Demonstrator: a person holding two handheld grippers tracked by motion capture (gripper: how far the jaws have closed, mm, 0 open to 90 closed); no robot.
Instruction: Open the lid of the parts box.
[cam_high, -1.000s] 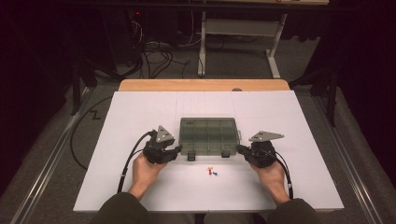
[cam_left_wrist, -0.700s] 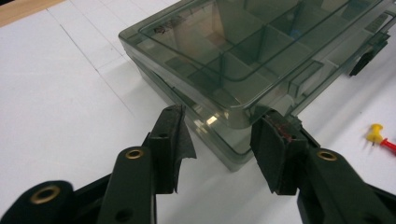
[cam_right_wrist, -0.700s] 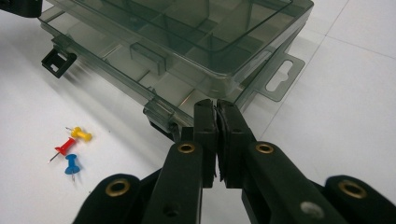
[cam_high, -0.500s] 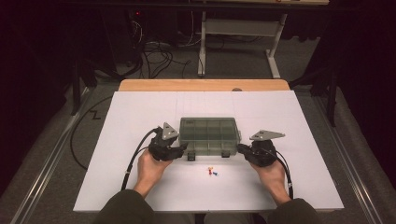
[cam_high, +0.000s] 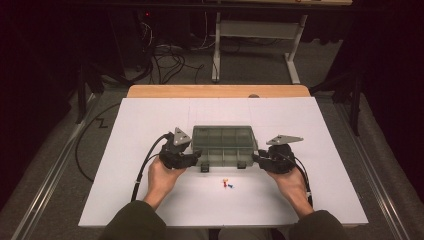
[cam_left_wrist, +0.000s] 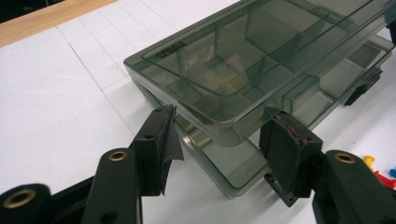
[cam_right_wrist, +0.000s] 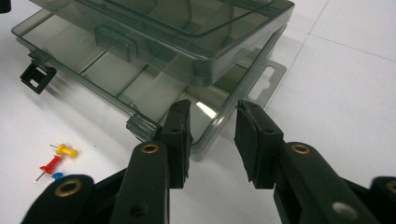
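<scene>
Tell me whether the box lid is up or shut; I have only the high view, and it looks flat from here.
Observer: In the left gripper view the lid is lifted off the base, with a gap at the near corner.
Operator: Report the left gripper.
Observer: The left gripper has just been opening. The lid's corner stands between its pads, and they do not press on it.
Operator: Now the right one.
Observer: The right gripper has also just been opening. The base's rim lies between its jaws, untouched as far as I can tell.
</scene>
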